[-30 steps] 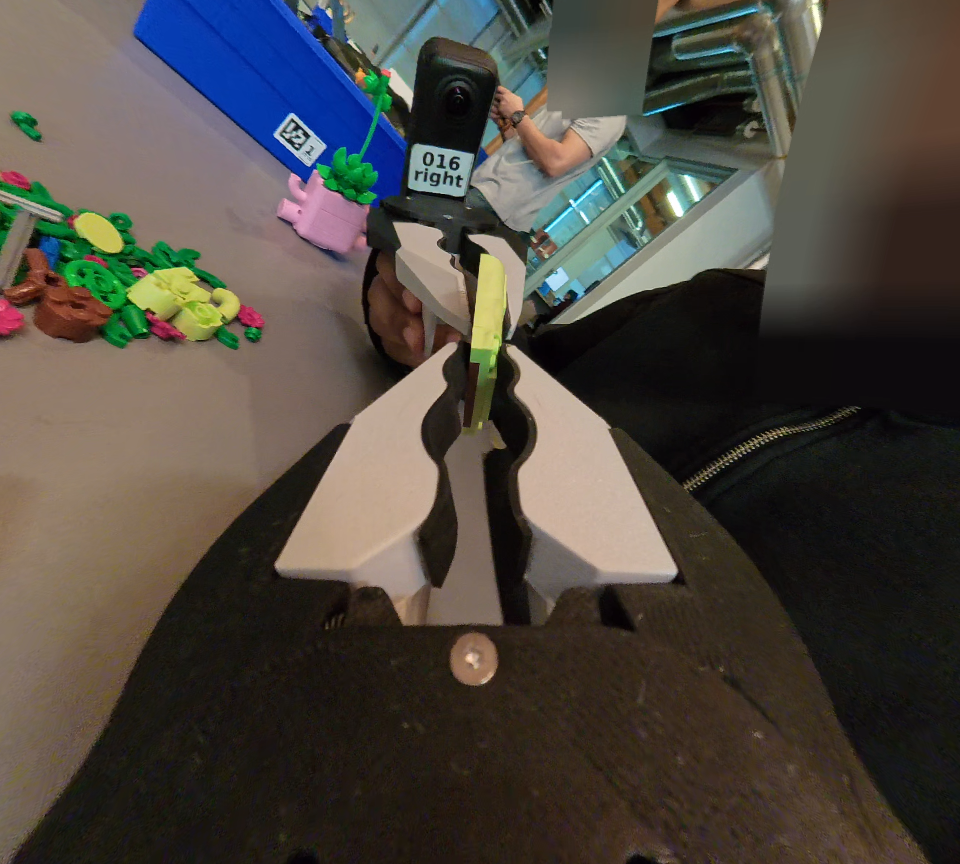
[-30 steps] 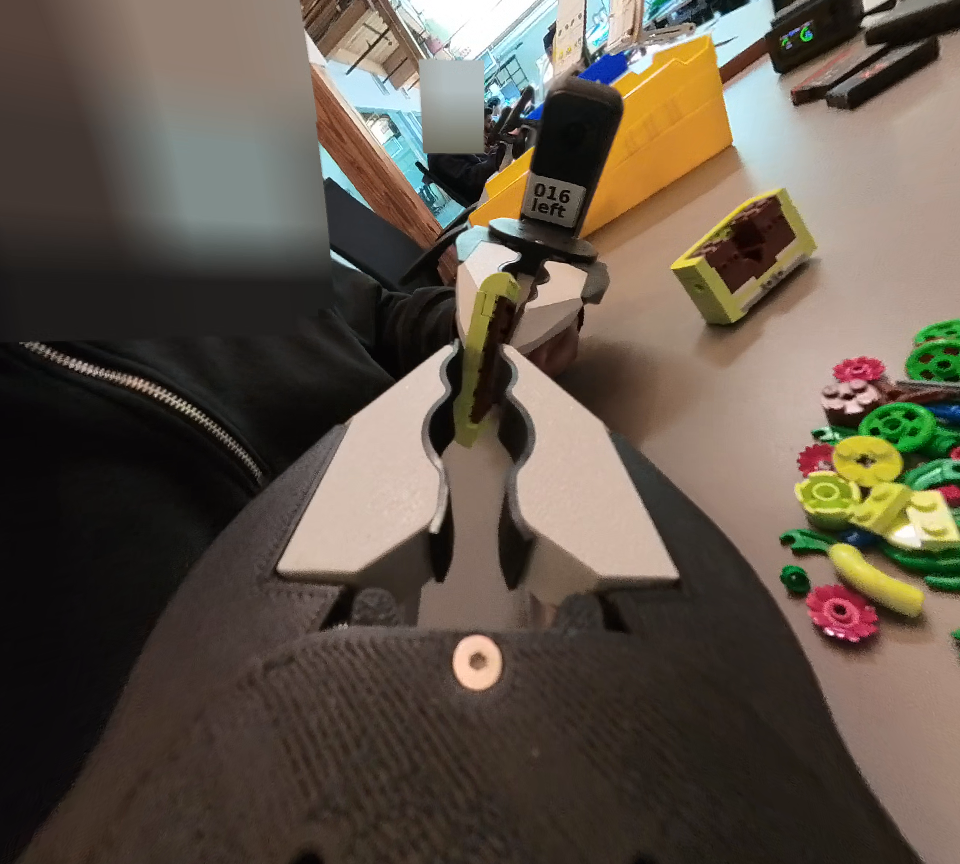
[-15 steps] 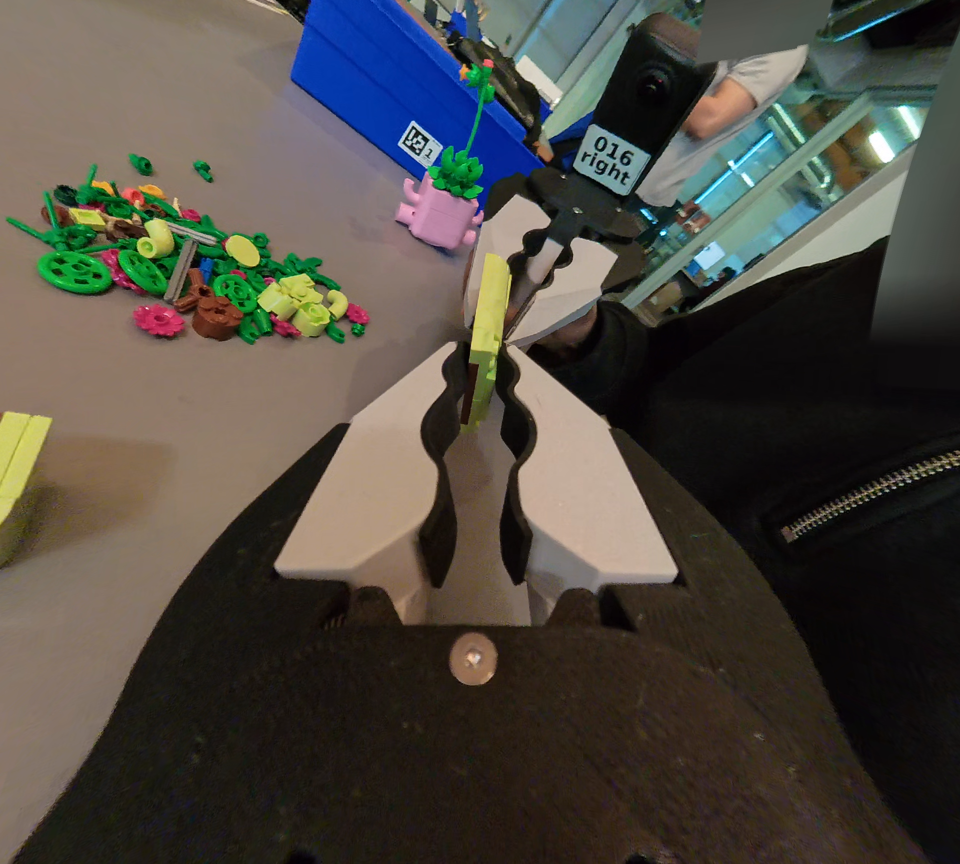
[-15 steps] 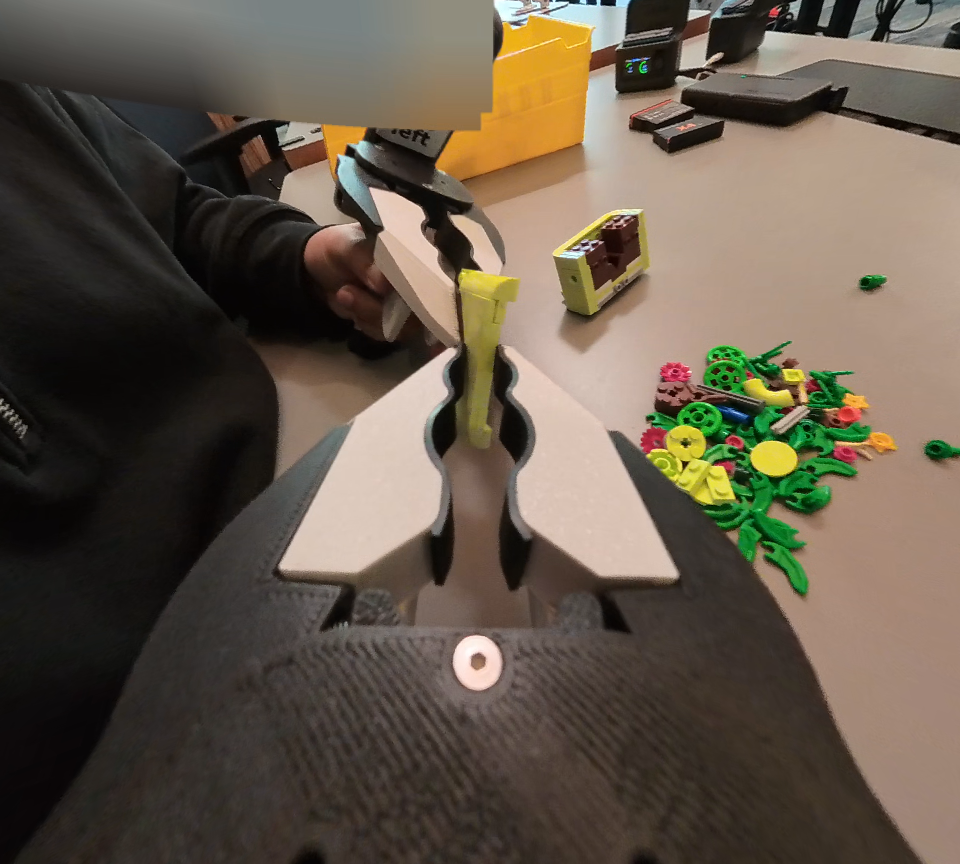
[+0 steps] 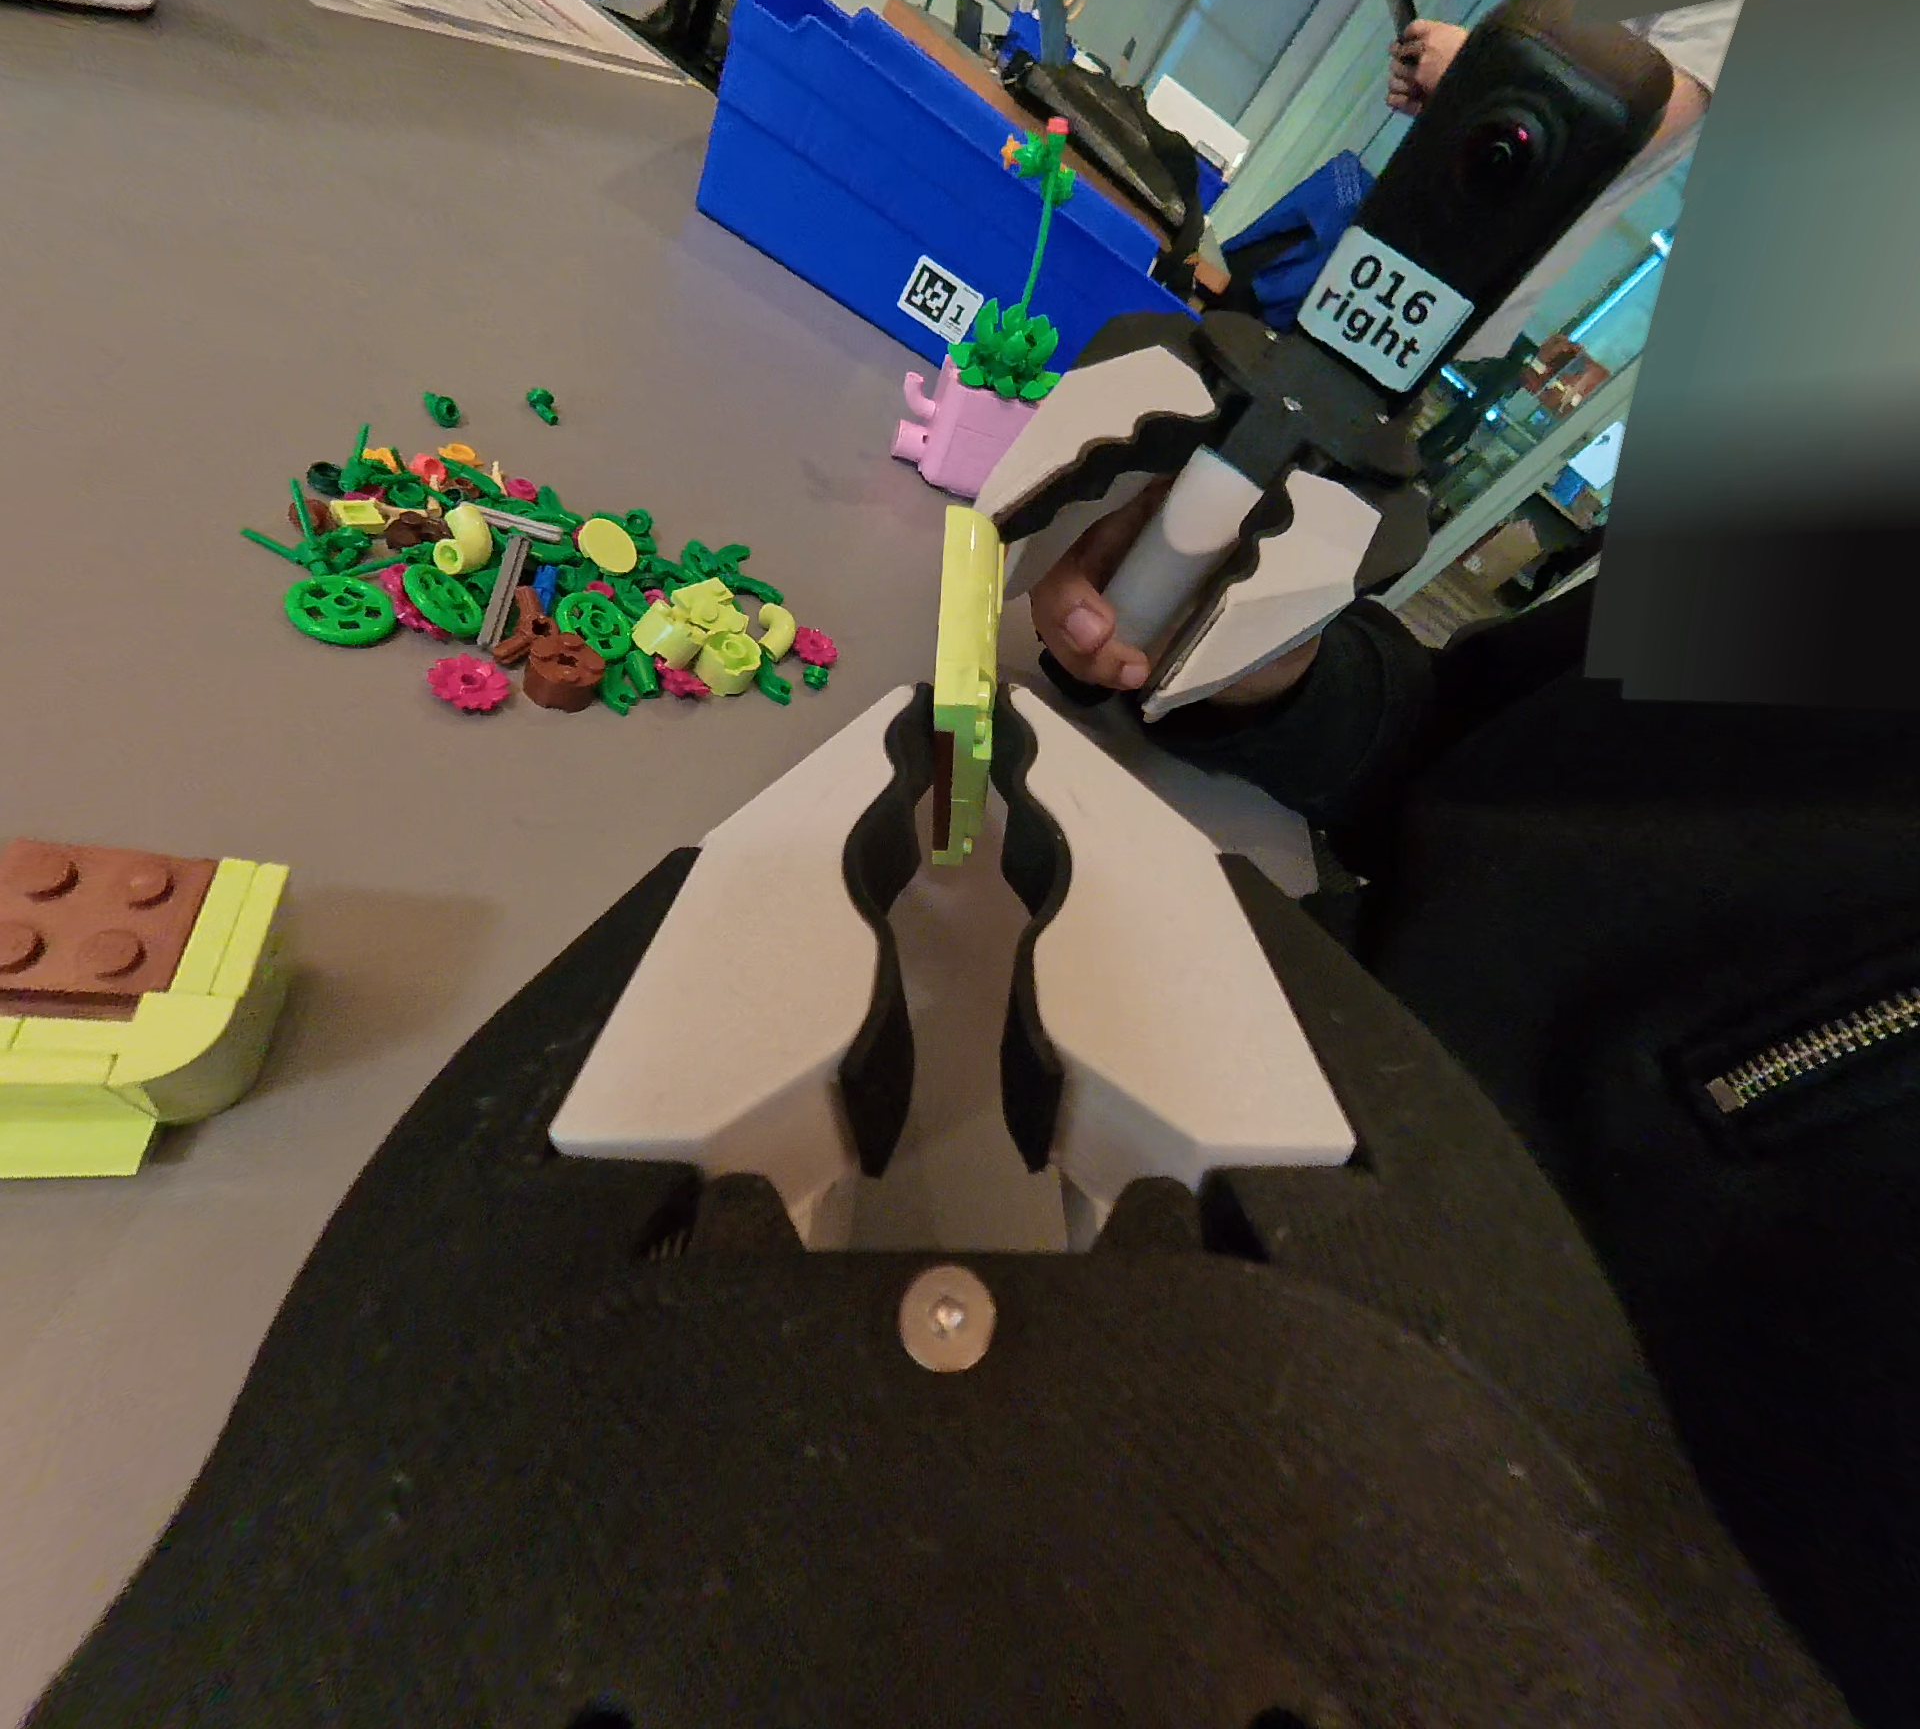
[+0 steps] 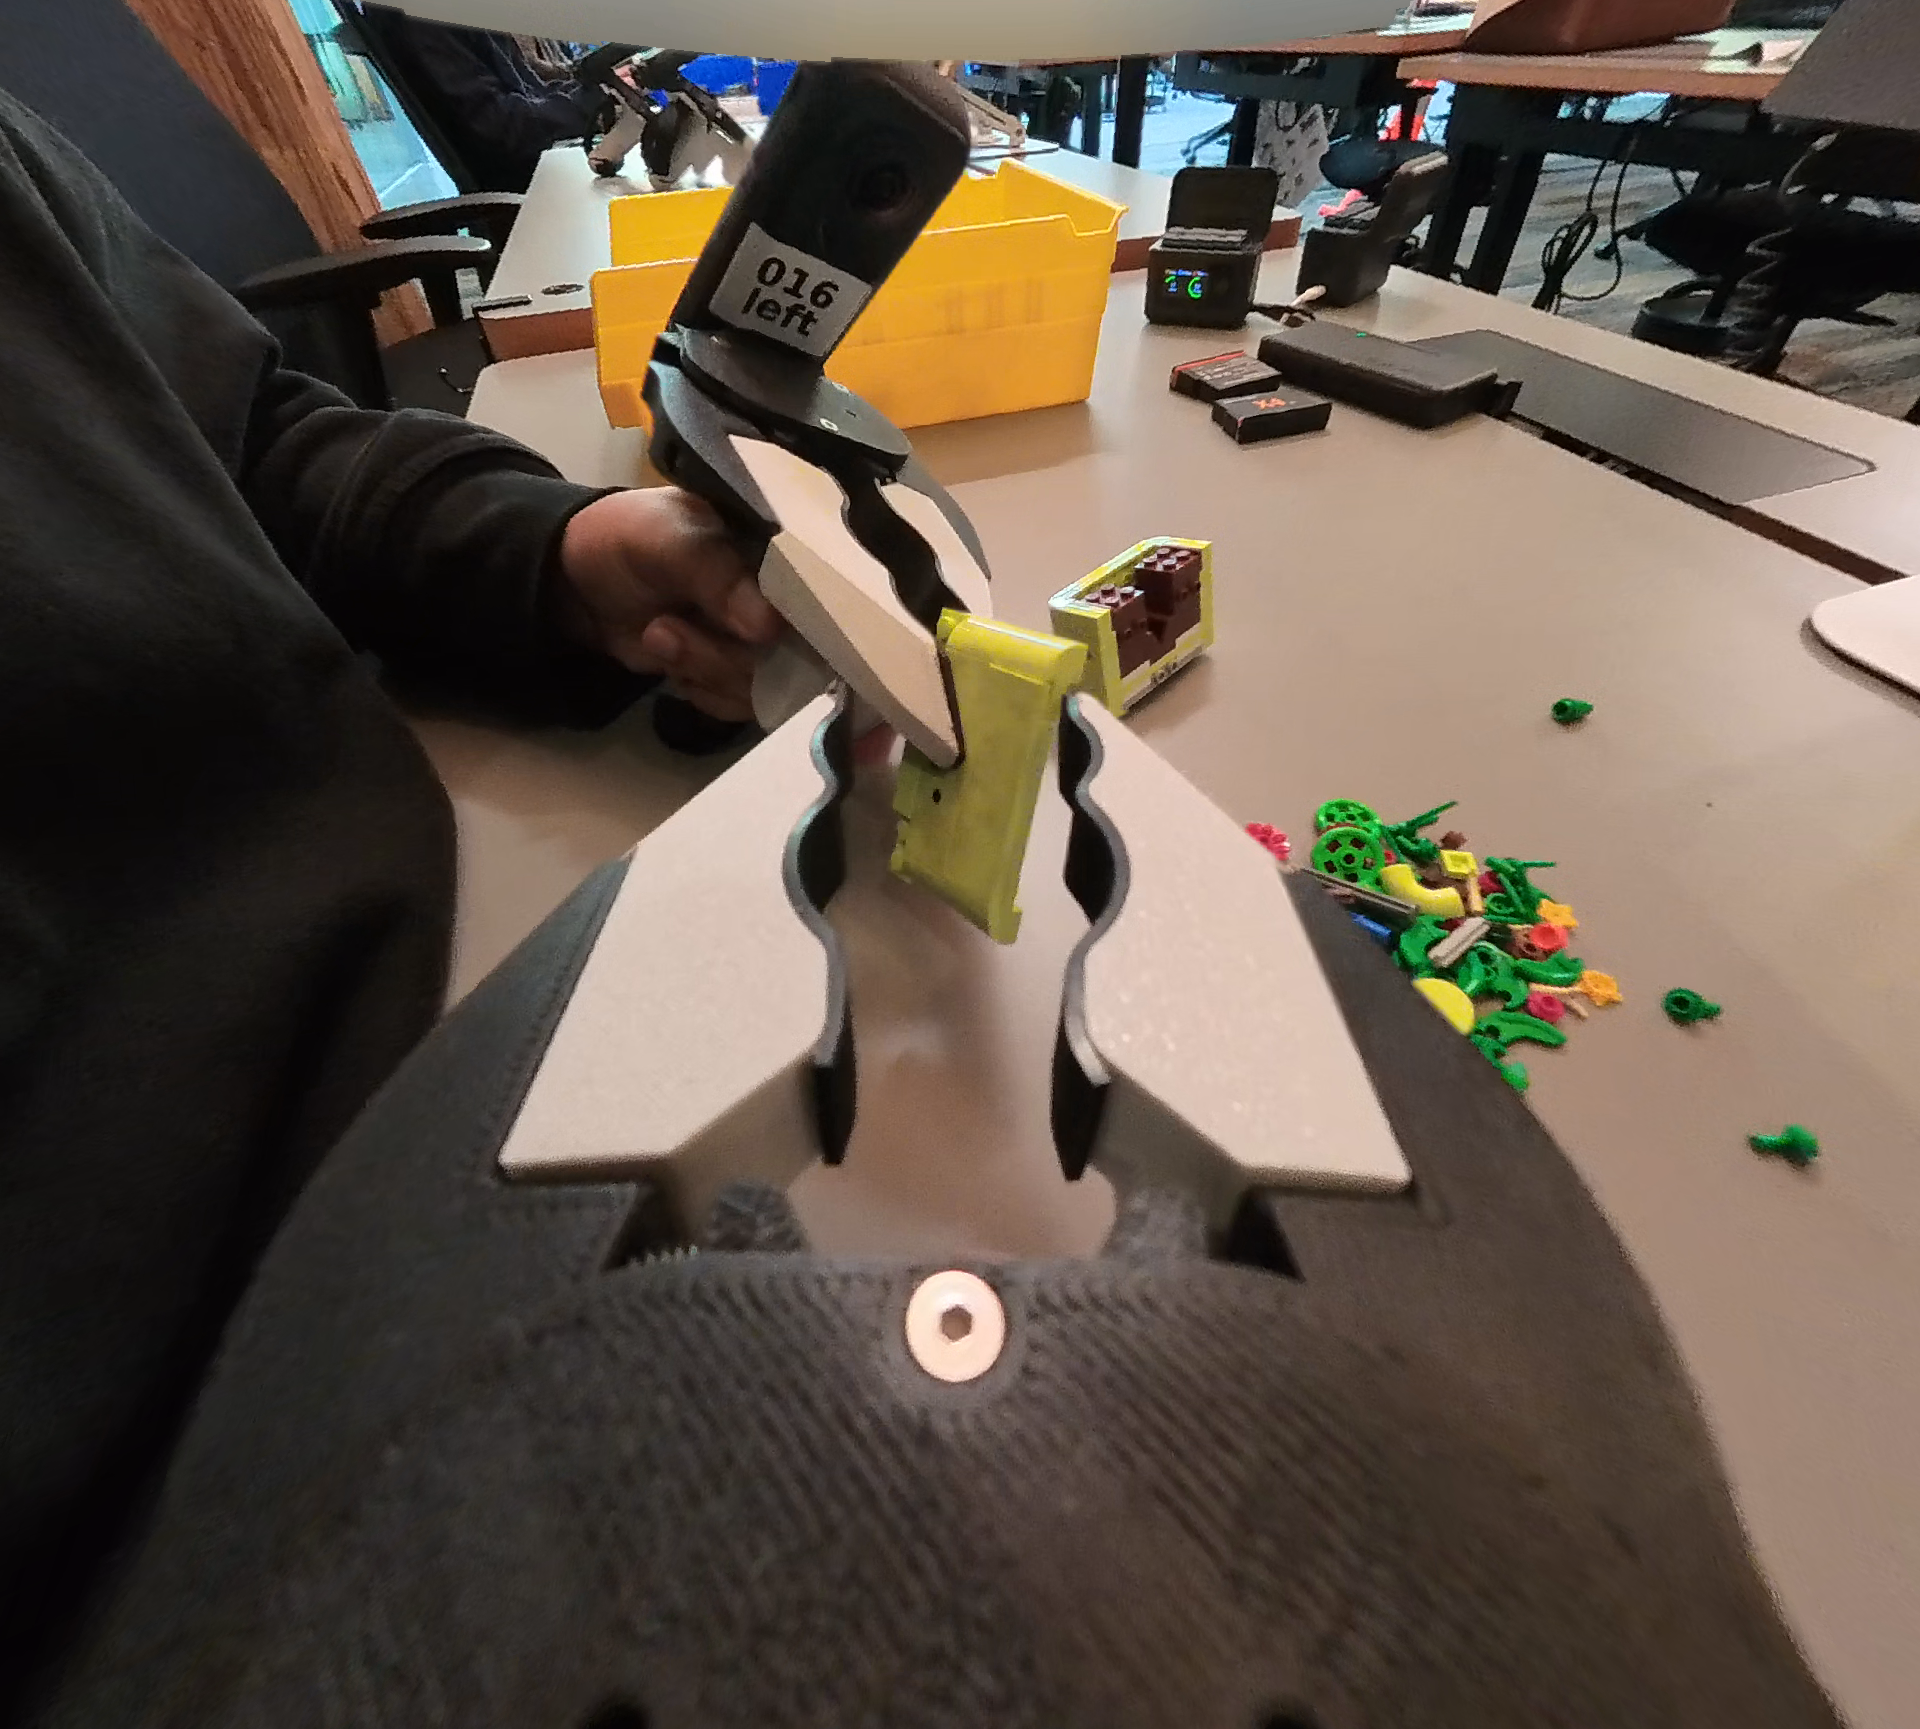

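Right wrist view: right tool [image 6: 951, 723] had released and stood wide open around the lime plate piece [image 6: 977, 786], left tool [image 5: 961, 718] alone clamping it above the counter [image 5: 312, 225].

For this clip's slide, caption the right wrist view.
Open right gripper frames a lime brick panel clamped by the left gripper.

We see the right hand-held gripper [image 6: 956, 723] has let go of the lime plate [image 6: 977, 775], its jaws now apart. Only the left hand-held gripper [image 5: 961, 703] grips it now.

Lime-green brick panel [image 5: 966, 640]; blue bin [image 5: 862, 162]; yellow bin [image 6: 977, 308].
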### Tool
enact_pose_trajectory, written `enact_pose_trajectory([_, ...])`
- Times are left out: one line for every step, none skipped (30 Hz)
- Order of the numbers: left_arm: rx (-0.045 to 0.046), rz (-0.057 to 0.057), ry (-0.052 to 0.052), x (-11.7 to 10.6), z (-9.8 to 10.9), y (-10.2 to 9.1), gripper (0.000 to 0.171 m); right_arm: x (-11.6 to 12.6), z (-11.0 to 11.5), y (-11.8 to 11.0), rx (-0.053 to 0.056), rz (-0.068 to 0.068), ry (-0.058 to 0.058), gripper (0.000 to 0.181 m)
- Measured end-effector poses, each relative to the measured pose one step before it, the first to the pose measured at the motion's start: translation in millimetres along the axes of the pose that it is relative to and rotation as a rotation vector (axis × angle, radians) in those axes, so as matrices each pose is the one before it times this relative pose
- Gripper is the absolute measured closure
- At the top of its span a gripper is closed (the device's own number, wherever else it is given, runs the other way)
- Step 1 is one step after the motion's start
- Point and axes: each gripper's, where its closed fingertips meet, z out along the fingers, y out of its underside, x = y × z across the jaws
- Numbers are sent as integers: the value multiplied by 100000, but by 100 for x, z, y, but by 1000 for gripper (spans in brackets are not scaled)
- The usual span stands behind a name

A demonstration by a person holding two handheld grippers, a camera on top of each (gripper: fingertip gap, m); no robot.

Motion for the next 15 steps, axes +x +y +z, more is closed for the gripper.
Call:
enact_pose_trajectory([-235, 871, -366, 40, 31, 33, 166, -114, 23, 22, -57, 503, -760, 144])
enact_pose_trajectory([-141, 429, -373, -13, 15, 9, 166, -69, 9, 13, 47, 209, -330, 144])
enact_pose_trajectory([-79, 92, -164, -6, 1, 12, 166, -4, -3, 21, -148, -35, 164, 144])
enact_pose_trajectory([-139, 74, -105, -13, 12, 19, 166, 15, -17, 24, -245, 124, 242, 145])
enact_pose_trajectory([-152, 138, -603, -53, 9, 18, 166, 5, -48, -6, -82, 734, -108, 147])
enact_pose_trajectory([-299, 185, -627, -89, -2, 33, 166, -36, -70, 6, -202, 1465, -670, 148])
enact_pose_trajectory([-658, 65, -723, -79, 43, 75, 166, 7, -52, 110, -619, 1718, -630, 148])
enact_pose_trajectory([-825, 566, -691, -19, 71, 105, 166, 48, -52, 107, -536, 1382, -430, 149])
enact_pose_trajectory([-386, 725, -469, 27, 37, 50, 166, -37, -65, 52, -197, 901, -763, 148])
enact_pose_trajectory([-140, 879, 151, 112, 18, 17, 166, -28, -79, -12, 8, 202, -456, 150])
enact_pose_trajectory([-275, 614, 411, 104, 25, 30, 166, 53, -57, 11, -109, -710, 426, 154])
enact_pose_trajectory([-460, 465, -36, 10, 12, 44, 166, 48, -10, 61, -407, -932, 351, 154])
enact_pose_trajectory([-434, 968, -1026, -85, -15, 31, 166, -76, 38, 48, -393, -274, -288, 151])
enact_pose_trajectory([-271, 1960, -1398, -80, -48, -21, 166, -84, 57, 4, -85, -77, -319, 149])
enact_pose_trajectory([-608, 2412, -1279, -51, -21, 17, 166, -14, 49, 28, -57, -707, 250, 149])
